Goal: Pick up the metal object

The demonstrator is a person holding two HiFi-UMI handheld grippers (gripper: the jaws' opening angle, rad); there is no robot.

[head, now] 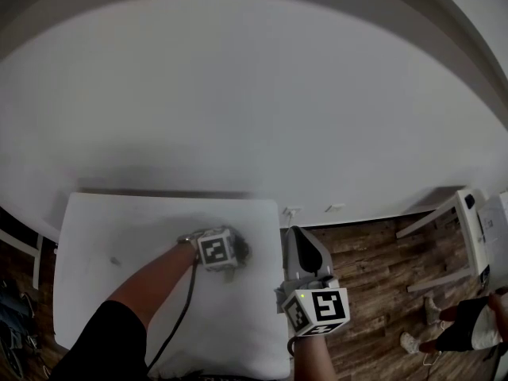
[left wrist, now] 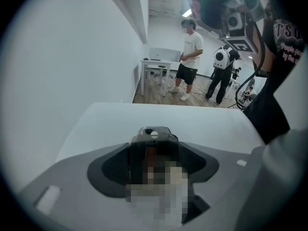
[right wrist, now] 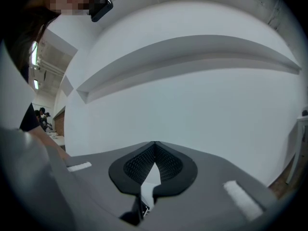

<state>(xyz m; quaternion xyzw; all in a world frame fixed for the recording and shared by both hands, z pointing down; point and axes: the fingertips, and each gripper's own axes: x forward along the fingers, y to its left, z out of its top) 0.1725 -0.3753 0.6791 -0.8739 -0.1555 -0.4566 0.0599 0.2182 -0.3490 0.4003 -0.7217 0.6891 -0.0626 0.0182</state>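
Two handheld grippers work at a white table [head: 119, 228]. The left gripper [head: 230, 252] angles down over the table's right half, near its right edge. It is clamped on the metal object [left wrist: 153, 137], a dark blocky piece low over the tabletop with a jaw pad against each side. The right gripper [head: 295, 235] hovers just off the table's right edge, its jaws pinched together on nothing.

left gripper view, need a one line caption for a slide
The left gripper closed on the dark metal object on the white table, bystanders standing beyond.
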